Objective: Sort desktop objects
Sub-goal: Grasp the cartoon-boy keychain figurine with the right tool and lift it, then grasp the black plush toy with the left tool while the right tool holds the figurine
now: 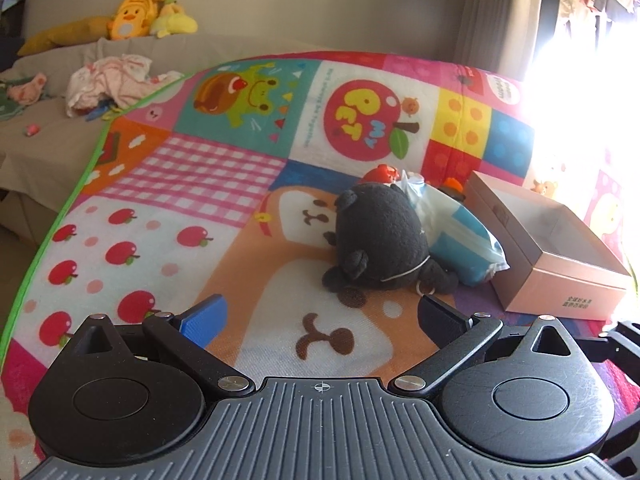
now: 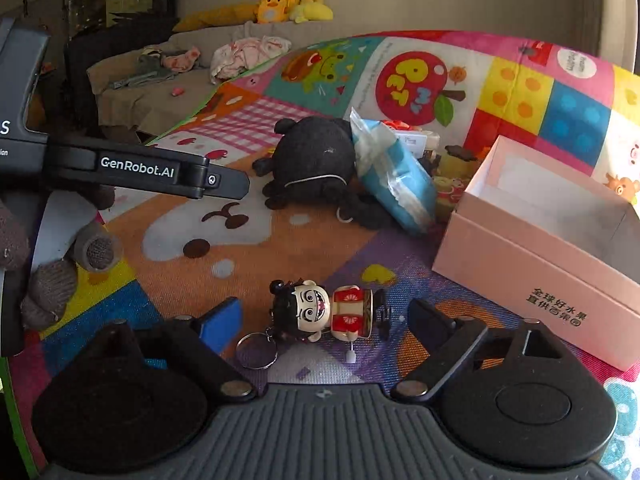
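Right gripper (image 2: 324, 320) hangs over the mat (image 2: 248, 240) with its jaws spread wide, and a figurine (image 2: 320, 312) lies on its side between the 2 fingers, neither pad touching it. A key ring (image 2: 256, 350) trails from its head toward the blue-padded finger (image 2: 220, 322).

Ahead and to the right of that gripper sits the pink box (image 2: 532, 280), open on top, with a printed label on its near wall in Chinese characters too small to read surely. Straight ahead, farther off, a black plush (image 2: 316, 160) lies face down, and a blue-and-white packet (image 2: 392, 176) leans against it. Behind the packet small toys are crowded together and mostly hidden; I can't sort them out.

Left gripper (image 1: 320, 316) is released too, nothing between its fingers, plush just ahead of it. From the right wrist view its arm crosses at the left, marked "GenRobot.AI" (image 2: 138, 168), with a knit-gloved hand (image 2: 52, 280) cut off by the frame edge.

On the mat, an apple (image 1: 366, 120) reads "My PET". The window side at far right is blown out white.
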Available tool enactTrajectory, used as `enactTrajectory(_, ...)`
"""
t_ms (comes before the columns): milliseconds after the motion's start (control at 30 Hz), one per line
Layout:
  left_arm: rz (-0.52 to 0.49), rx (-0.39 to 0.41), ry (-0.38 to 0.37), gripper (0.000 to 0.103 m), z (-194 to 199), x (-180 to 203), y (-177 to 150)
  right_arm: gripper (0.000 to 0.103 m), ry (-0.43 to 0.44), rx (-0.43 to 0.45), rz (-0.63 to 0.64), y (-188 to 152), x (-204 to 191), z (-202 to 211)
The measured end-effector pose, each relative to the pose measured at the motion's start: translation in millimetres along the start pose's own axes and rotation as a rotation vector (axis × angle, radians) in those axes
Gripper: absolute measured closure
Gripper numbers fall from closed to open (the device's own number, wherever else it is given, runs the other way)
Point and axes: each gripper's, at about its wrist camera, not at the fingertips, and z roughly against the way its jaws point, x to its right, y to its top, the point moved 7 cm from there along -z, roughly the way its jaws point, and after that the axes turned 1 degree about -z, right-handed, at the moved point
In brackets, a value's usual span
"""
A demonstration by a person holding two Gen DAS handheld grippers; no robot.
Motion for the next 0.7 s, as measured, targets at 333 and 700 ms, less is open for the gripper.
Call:
enactTrajectory(333, -0.093, 0.023, -0.101, 0.0, -1, 41, 1, 0.038, -0.169, -0.003, -0.137, -35, 53, 40)
enactTrajectory(700, -0.23, 0.007, 0.107, 0.0, -56, 55, 25, 0.027, -0.324, 0.036, -0.306, -67, 105, 67)
